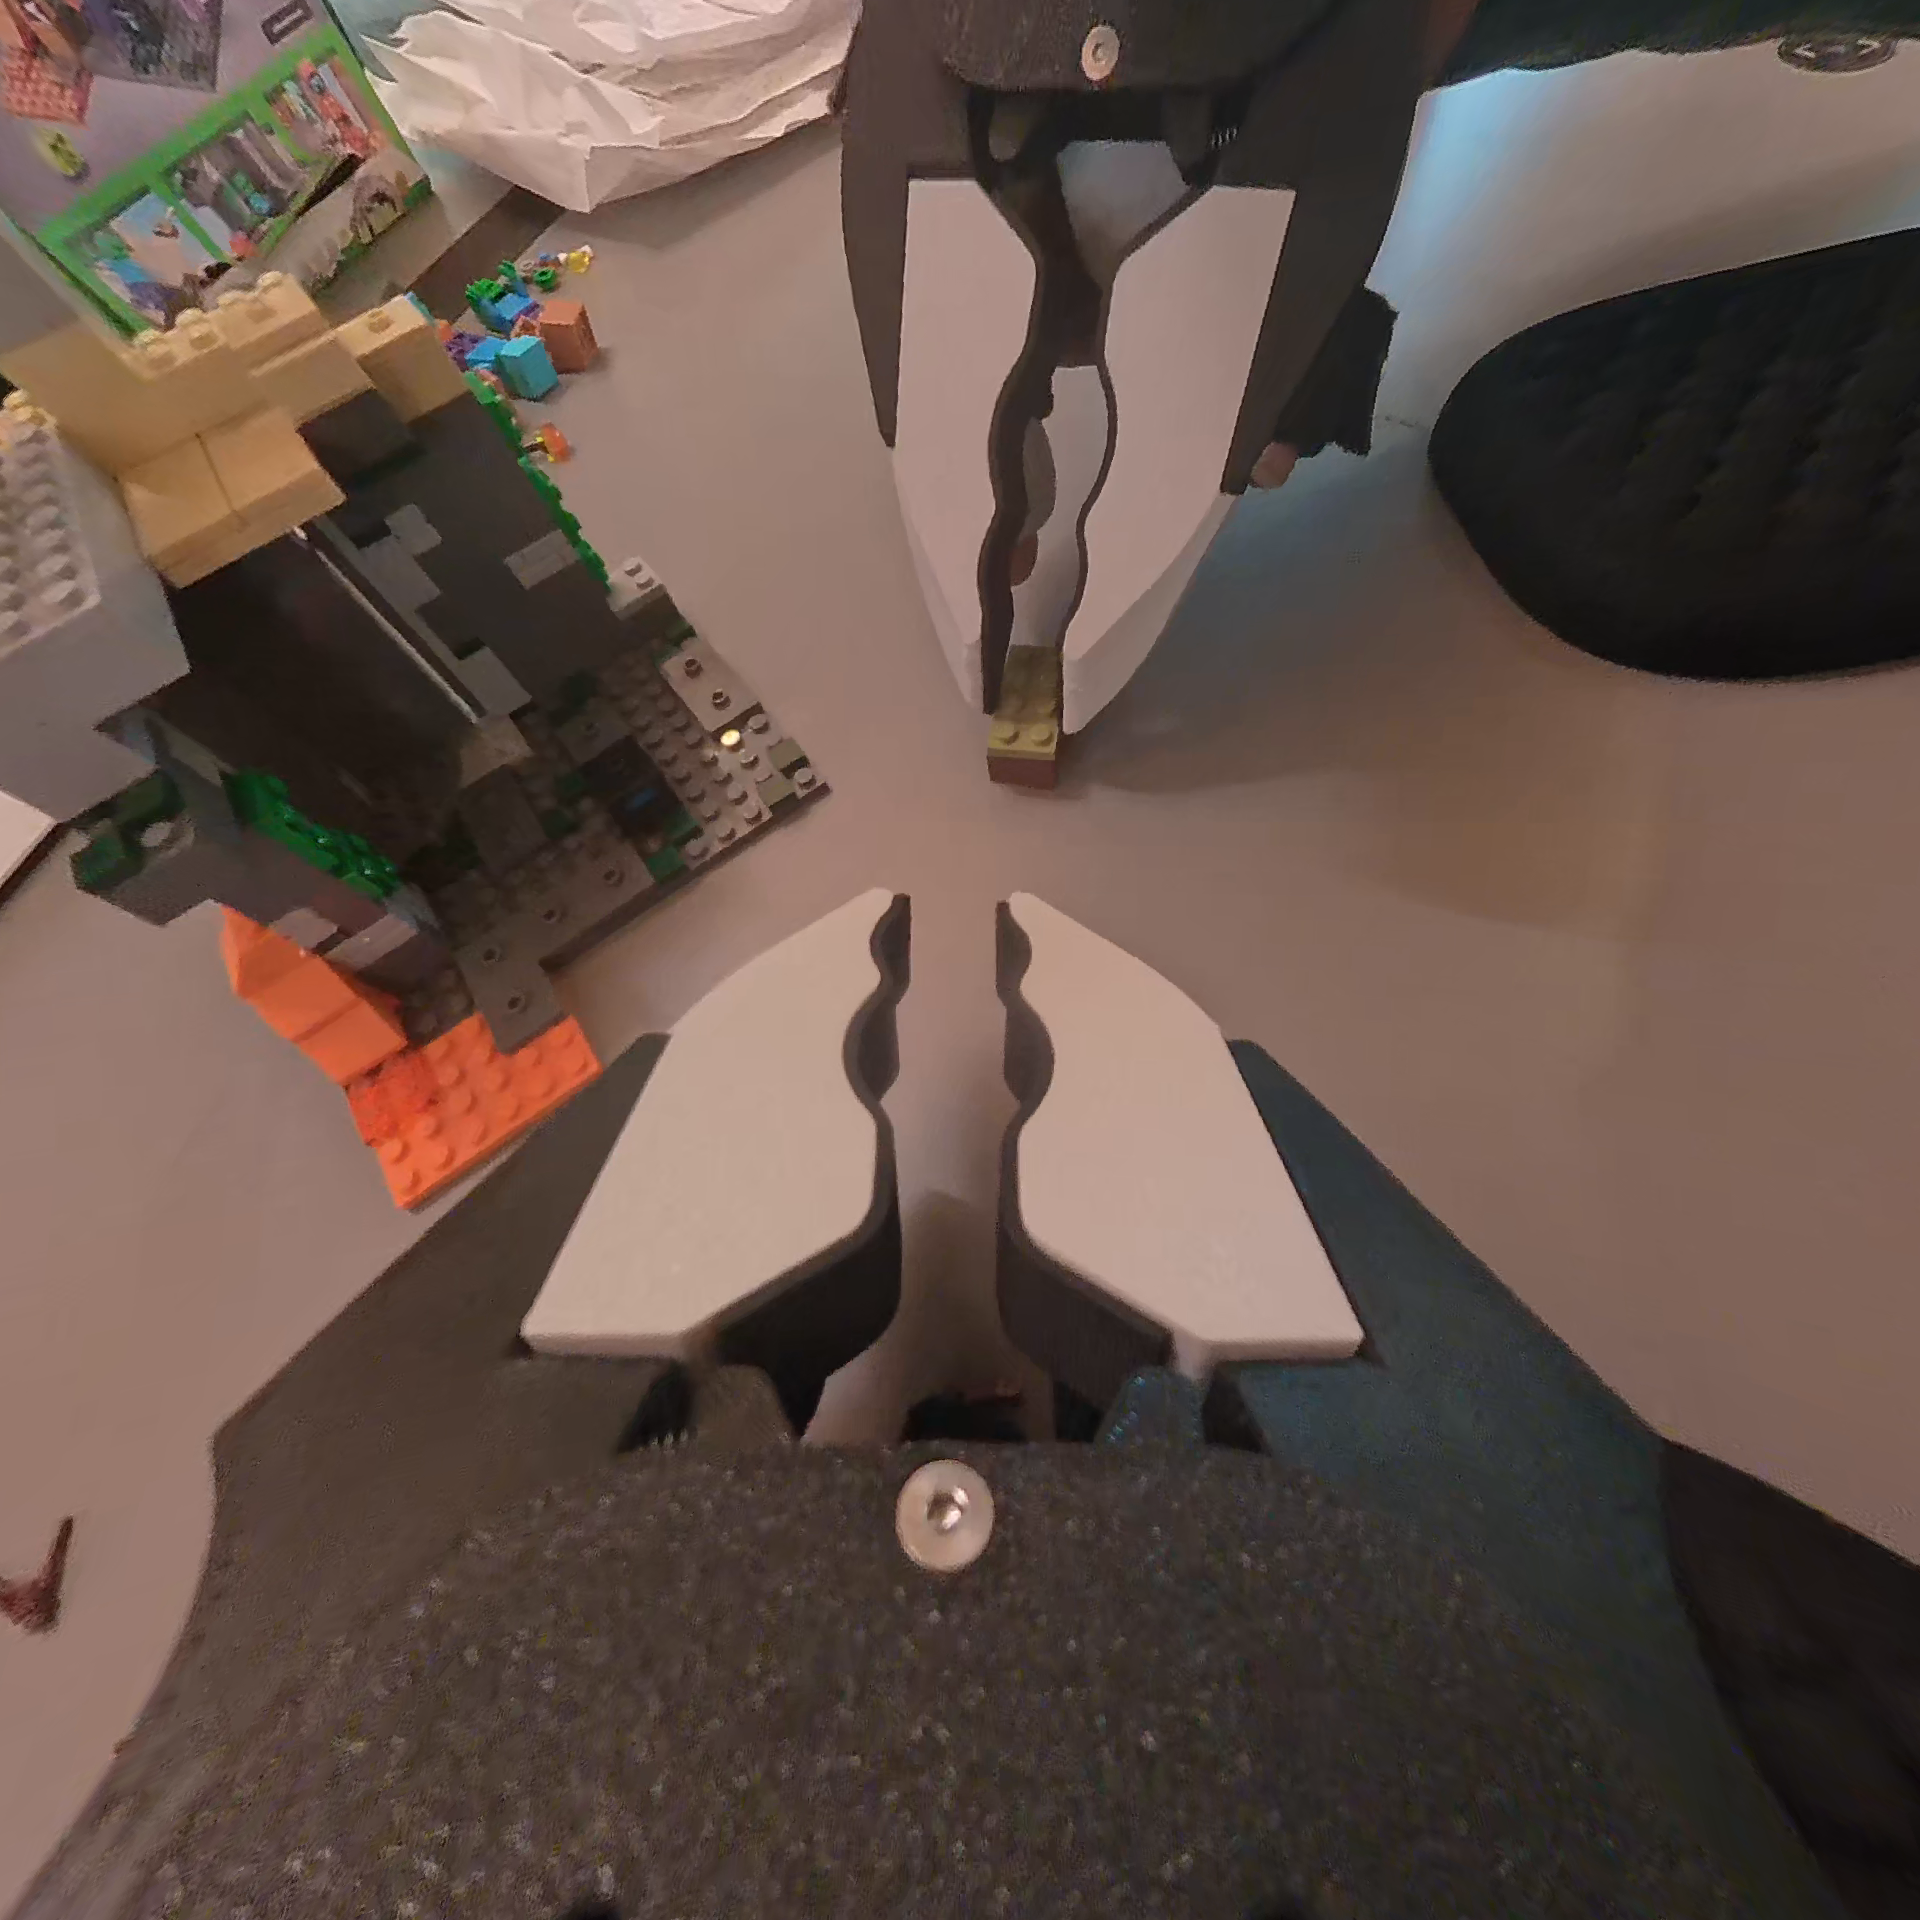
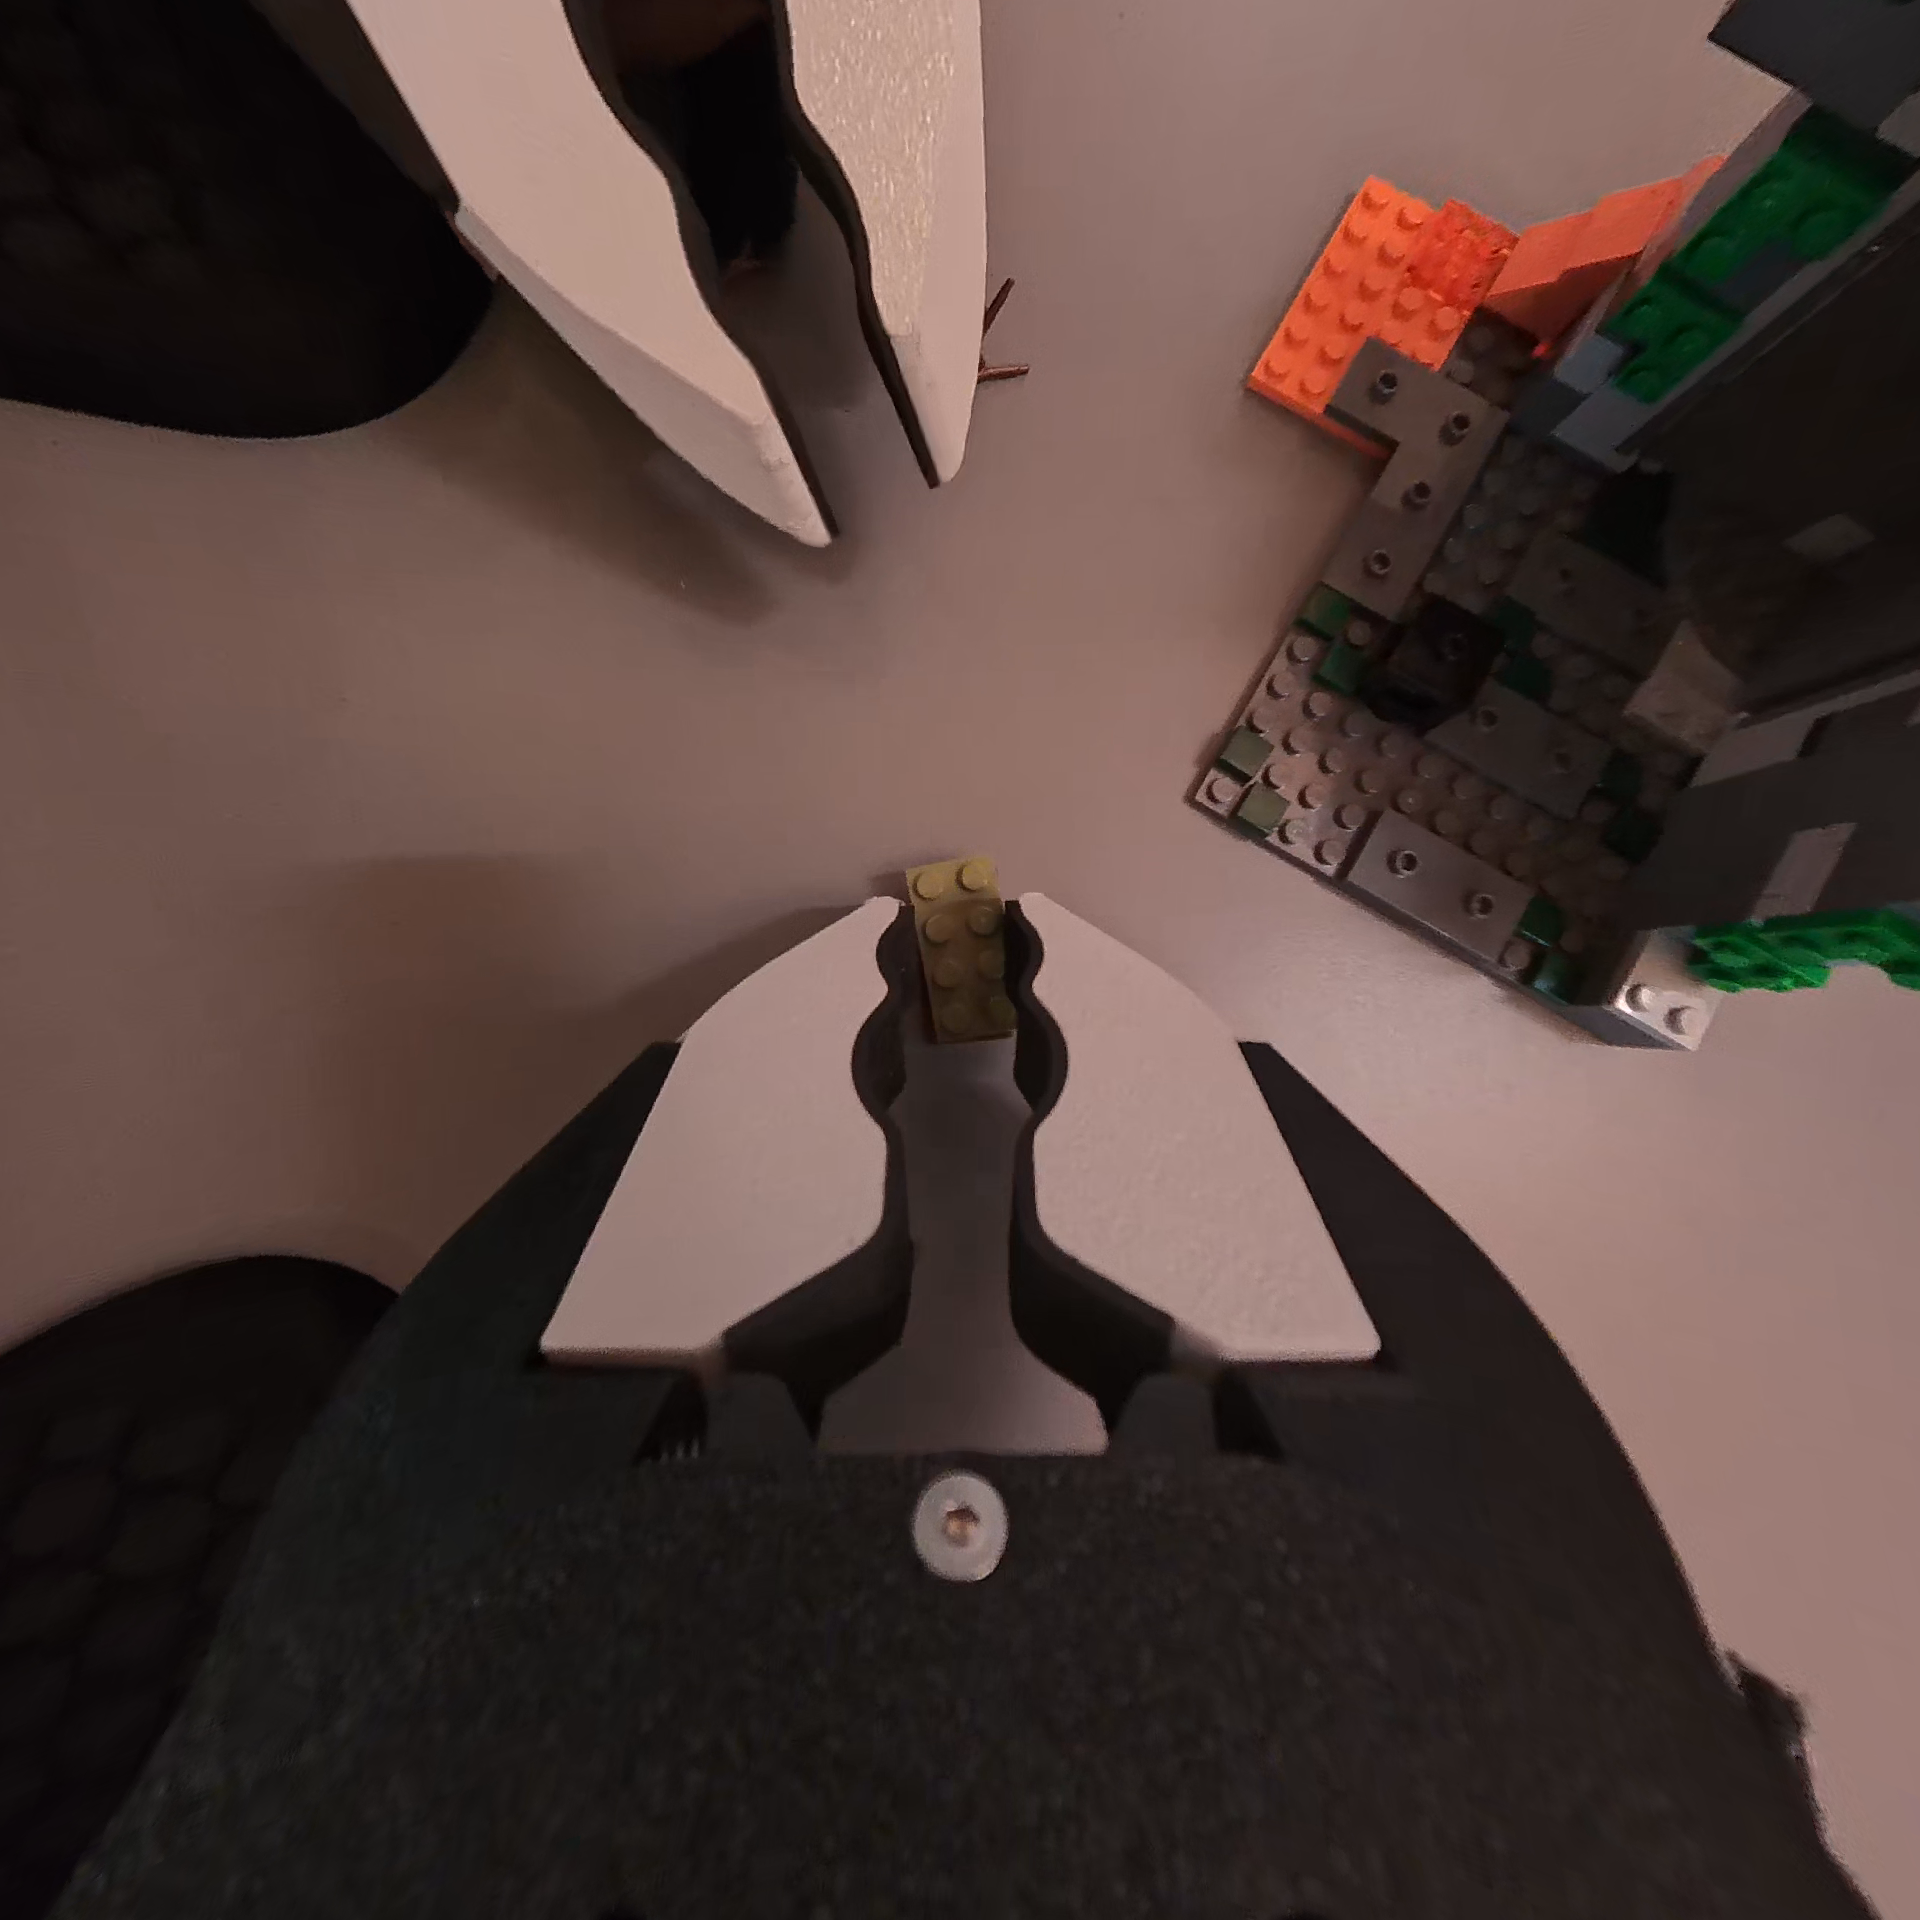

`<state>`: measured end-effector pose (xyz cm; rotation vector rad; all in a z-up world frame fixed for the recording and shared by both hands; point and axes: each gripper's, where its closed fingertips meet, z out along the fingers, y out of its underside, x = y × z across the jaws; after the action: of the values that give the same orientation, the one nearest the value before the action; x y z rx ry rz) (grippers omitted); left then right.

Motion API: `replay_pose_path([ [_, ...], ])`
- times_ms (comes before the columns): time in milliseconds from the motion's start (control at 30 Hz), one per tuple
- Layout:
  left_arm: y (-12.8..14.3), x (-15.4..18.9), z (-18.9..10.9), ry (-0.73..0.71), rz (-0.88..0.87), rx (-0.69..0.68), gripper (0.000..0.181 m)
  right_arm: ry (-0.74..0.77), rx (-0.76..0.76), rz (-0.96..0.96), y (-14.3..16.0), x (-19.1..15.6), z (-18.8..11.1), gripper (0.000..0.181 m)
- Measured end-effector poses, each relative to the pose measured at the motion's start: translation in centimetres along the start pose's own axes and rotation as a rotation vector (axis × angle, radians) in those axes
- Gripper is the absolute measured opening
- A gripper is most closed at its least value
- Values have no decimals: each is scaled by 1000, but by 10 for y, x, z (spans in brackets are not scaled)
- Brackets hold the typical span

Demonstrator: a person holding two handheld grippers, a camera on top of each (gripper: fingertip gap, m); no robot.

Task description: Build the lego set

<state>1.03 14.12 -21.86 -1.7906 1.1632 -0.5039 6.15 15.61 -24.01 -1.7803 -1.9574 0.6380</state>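
Note:
My right gripper (image 2: 956, 914) is shut on a small olive-green lego brick (image 2: 961, 961) with a brown piece under it, held low over the grey table. It also shows in the left wrist view (image 1: 1027, 717), gripped at the far fingertips of the right gripper (image 1: 1029, 675). My left gripper (image 1: 951, 914) faces it from a short distance, its jaws slightly apart with nothing between them. The left gripper shows in the right wrist view (image 2: 883, 509). The partly built lego set (image 1: 416, 675) stands to the left on grey and orange plates, and it appears at the right in the right wrist view (image 2: 1507, 675).
A pile of loose coloured lego pieces (image 1: 530, 343) lies beyond the build. The set's box (image 1: 208, 156) and a crumpled white paper bag (image 1: 623, 94) are at the back. A black textured cushion (image 1: 1683, 468) sits at the right; it also shows at the upper left of the right wrist view (image 2: 208, 208). One gripper's finger ends stand about 7 cm off the other's.

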Motion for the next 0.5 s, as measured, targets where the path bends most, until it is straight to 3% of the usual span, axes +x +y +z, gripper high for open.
replay_pose_path([
  [267, -9, 13, 23, 73, 99, -108, 23, 8, 24, 26, 1, -2, -2, 21],
  [500, 0, 17, 52, 178, 109, -265, 33, 23, 52, 37, 11, -1, -16, 23],
])
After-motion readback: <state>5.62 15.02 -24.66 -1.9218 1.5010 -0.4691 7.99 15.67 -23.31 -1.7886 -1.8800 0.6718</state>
